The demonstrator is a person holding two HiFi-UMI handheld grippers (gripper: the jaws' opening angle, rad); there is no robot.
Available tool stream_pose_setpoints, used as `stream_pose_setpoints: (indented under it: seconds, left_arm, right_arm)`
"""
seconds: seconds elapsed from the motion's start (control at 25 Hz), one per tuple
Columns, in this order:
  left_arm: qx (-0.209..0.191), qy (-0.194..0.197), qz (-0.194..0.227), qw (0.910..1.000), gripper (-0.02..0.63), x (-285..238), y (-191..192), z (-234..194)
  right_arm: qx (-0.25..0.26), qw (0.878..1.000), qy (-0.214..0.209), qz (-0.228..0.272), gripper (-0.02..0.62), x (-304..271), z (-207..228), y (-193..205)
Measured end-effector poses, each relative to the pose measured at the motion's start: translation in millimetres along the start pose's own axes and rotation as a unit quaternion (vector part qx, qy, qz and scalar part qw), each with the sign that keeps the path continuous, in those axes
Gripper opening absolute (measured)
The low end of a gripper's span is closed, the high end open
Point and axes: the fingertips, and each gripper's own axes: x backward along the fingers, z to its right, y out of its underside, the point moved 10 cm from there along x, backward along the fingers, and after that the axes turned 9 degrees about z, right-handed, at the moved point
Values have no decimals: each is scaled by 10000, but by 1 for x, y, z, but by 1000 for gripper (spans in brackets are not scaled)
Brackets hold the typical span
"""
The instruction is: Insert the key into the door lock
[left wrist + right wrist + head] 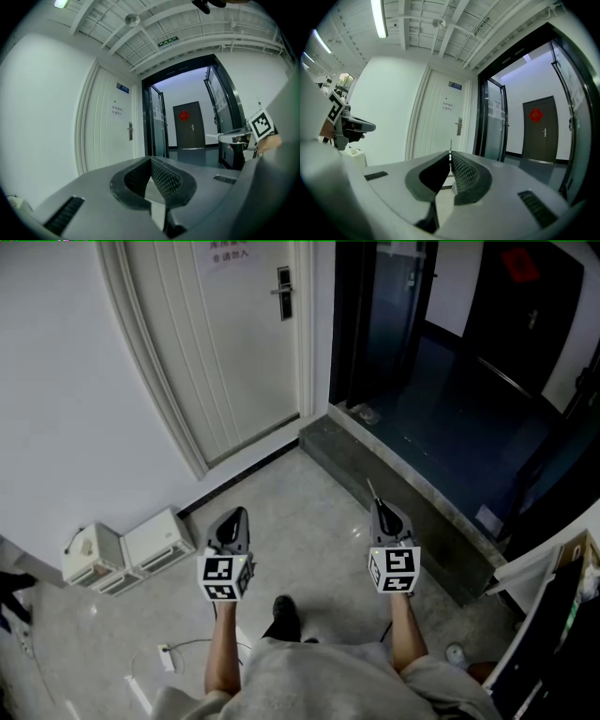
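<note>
head view looked down on a person standing on a grey tiled floor, both arms out in front, one gripper in each hand. right gripper was pinching the key, and you could see the thin blade poking out past the tips toward the stone threshold of a dark open doorway. in the right gripper view the jaws were pressed together on it, with just the narrow blade standing up above the point where the pads met.

left gripper sat off to the side of the right one, well apart from it and about level with it. left gripper view showed its jaws closed tip to tip with nothing in between.

the white door was up ahead on the left, shut, with a paper notice near the top and the door lock on its right edge next to the dark doorway. the key was well short of that lock, nowhere near touching it. in the right gripper view the blade lined up just left of the lock plate.

other stuff: a couple of white boxes on the floor against the wall to the left, a dark shoe between the forearms, and through the open doorway a dark far door with a red ornament on it.
</note>
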Motion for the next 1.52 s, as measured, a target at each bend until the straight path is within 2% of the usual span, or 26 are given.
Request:
stream_pose_setpoints:
  seconds: [0.24, 0.4, 0.8, 1.0, 1.24, 1.52]
  left_arm:
    - [25, 25, -2, 10000, 17, -55, 13, -25]
    - [53, 89, 47, 9999, 17, -114, 26, -48]
    - [103, 287, 155, 9994, 17, -312, 32, -137]
    - [115, 291, 195, 9993, 17, -393, 35, -186]
    - [144, 313, 213, 9992, 17, -461, 40, -228]
    - [199, 295, 143, 9993, 17, -507, 55, -255]
  right_arm:
    - [54, 10000, -20, 25, 29, -62, 10, 7]
    - [121, 9999, 5, 17, 29, -118, 20, 17]
    - [211, 9997, 7, 92, 29, -327, 45, 19]
    - [261, 9996, 13, 101, 29, -420, 51, 21]
    - [229, 9997, 29, 91, 29, -498, 56, 27]
    - [165, 9999, -13, -41, 29, -551, 59, 43]
